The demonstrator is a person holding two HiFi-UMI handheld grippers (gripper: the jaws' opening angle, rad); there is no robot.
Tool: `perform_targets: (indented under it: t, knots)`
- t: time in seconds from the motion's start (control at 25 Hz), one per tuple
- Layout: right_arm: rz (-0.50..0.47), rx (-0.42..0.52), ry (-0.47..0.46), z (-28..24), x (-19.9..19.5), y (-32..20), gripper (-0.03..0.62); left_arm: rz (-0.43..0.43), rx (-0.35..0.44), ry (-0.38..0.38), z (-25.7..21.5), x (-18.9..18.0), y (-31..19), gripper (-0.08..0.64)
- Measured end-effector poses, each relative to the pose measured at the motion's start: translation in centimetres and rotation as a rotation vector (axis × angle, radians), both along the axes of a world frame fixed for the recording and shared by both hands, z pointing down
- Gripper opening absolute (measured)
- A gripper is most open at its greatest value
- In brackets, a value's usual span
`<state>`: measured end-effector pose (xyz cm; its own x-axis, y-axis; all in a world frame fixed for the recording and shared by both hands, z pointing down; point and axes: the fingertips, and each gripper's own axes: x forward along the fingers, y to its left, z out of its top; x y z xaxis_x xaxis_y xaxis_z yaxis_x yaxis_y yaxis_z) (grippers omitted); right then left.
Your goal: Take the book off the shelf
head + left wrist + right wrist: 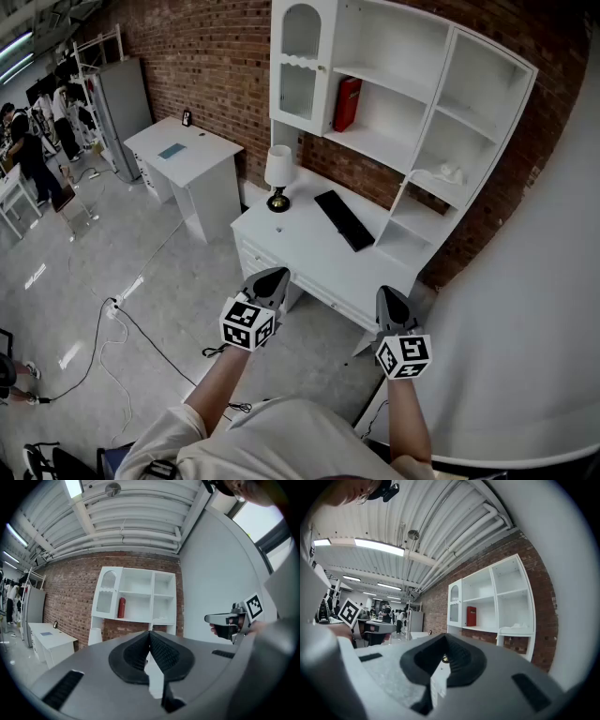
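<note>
A red book (347, 103) stands upright on the middle shelf of the white shelf unit (412, 150), next to its glass-door cabinet. It also shows small and far off in the left gripper view (121, 607) and the right gripper view (471, 616). Both grippers hang in the air in front of the white desk (300, 246), well short of the shelf. My left gripper (272, 279) has its jaws together with nothing between them. My right gripper (392, 302) is likewise shut and empty, level with the left one.
On the desk stand a small white lamp (277, 173) and a black keyboard (343, 219). A white object (452, 173) lies on a right-hand shelf. A second white desk (183, 155) stands to the left, with cables (112, 309) on the floor. People work at the far left.
</note>
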<state>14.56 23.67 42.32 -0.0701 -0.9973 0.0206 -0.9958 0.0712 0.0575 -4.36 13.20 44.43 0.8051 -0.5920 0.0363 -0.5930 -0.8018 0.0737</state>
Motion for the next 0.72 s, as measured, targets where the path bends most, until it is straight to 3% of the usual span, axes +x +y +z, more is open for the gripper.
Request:
perform_targets:
  t: [0.72]
  knots:
    - [0.011, 0.027, 0.002, -0.4, -1.2, 0.3, 0.003, 0.003, -0.012, 0.000, 0.4, -1.0, 0.2, -0.006]
